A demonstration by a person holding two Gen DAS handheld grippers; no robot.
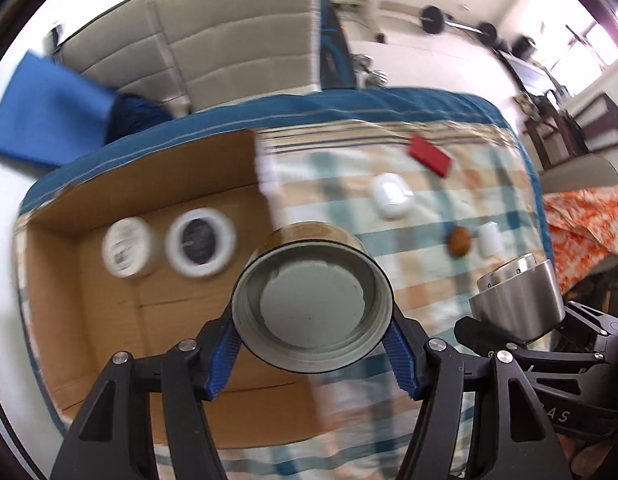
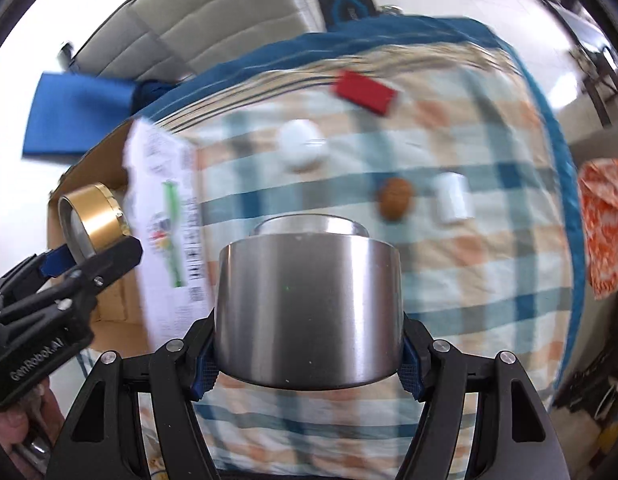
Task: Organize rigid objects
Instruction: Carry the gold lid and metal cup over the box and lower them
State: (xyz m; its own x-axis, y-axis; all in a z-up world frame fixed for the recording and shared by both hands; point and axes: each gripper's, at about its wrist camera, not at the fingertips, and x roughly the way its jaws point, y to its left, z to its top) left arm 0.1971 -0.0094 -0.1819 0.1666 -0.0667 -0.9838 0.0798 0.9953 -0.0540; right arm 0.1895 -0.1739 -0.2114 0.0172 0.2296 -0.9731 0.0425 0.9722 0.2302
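- Left wrist view: left gripper [image 1: 313, 336] has its jaws clenched on a gold-sided lid [image 1: 312, 304], blue pads pressing both flanks, its hollow underside facing the camera.
- Right wrist view: right gripper [image 2: 307, 354] has its jaws grasping a steel cup [image 2: 308, 312] by its sides.
- Lid hangs over the near rim of an open cardboard box [image 1: 109, 312], which lies left of the left jaws.
- Inside that box, beyond and left of the jaws: two round white containers [image 1: 127, 247], side by side.
- On the checked cloth [image 2: 489, 280] beyond the right jaws: brown oval object [image 2: 396, 199], small white cylinder [image 2: 452, 197], white case [image 2: 301, 147], red block [image 2: 365, 91].
- Both views are motion-blurred.
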